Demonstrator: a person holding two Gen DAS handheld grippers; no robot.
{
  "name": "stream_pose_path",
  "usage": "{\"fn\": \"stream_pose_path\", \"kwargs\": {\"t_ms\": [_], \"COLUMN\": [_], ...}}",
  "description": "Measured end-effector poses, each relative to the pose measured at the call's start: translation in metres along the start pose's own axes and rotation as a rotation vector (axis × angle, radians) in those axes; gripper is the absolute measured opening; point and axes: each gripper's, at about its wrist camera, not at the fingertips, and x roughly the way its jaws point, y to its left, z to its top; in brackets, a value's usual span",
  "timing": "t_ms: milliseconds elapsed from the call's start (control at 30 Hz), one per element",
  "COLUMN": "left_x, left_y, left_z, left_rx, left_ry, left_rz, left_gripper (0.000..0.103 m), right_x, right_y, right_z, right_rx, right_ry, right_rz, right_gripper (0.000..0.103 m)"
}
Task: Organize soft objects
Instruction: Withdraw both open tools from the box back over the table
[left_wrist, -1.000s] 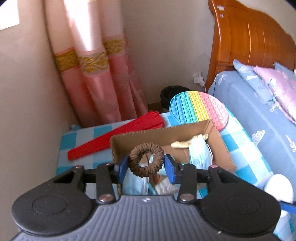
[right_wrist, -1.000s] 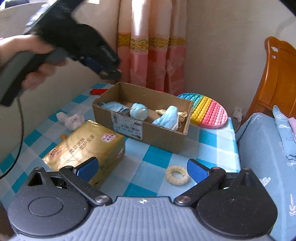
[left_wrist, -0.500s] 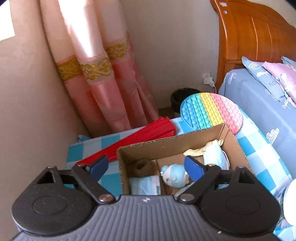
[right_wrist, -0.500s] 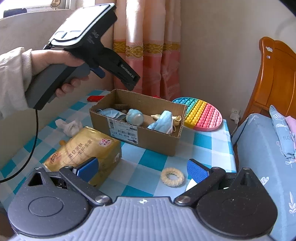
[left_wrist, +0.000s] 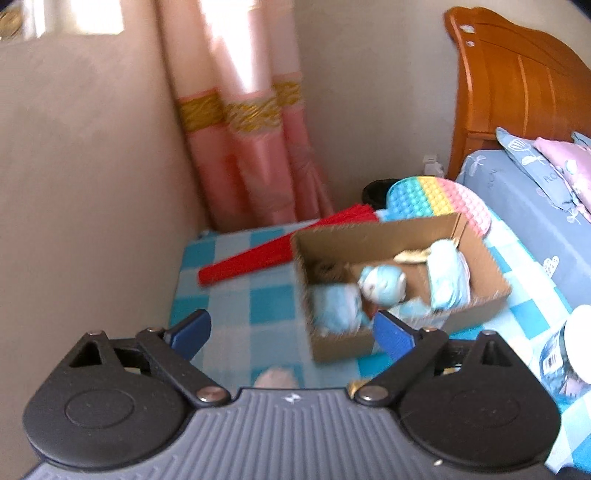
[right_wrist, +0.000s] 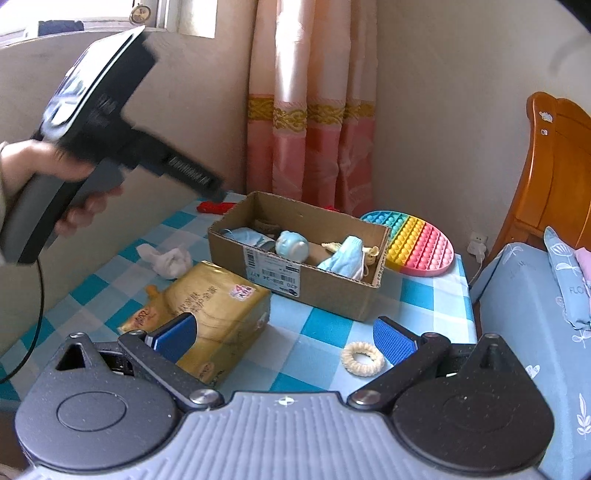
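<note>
Left tongs (left_wrist: 291, 328) opening, empty, beside the box (right_wrist: 332, 291); right tongs (right_wrist: 284, 334) spread, next judged to pinch the cream ring (right_wrist: 362, 358).

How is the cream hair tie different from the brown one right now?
The cream hair tie lies out on the checked tablecloth; the brown hair tie sits inside the cardboard box. The cream one shows as a whole ring, while the brown one is mostly hidden among the box's contents. Both are fuzzy rings.
</note>
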Motion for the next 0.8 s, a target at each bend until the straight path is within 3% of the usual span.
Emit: {"fn": "stream_pose_path", "kwargs": {"t_ms": [133, 467, 800], "left_x": [-0.002, 0.015, 0.029], "left_y": [0.015, 0.037, 0.034], "left_z": [-0.026, -0.065, -0.082], "left_rx": [-0.062, -0.134, -0.1], "left_ry": [0.045, 0.189, 0.213], "left_rz": [-0.018, 0.066, 0.084], "left_gripper": [0.095, 0.095, 0.094], "right_x": [-0.006, -0.02, -0.026], "right_y": [0.002, -0.003, -0.009], "right_z": [-0.002, -0.007, -0.011], "right_rx": [-0.006, 0.006, 0.016], "right_ry": [-0.011, -0.035, -0.036], "right_rz": [0.011, 0.021, 0.016], "right_gripper": [0.103, 0.103, 0.103]}}
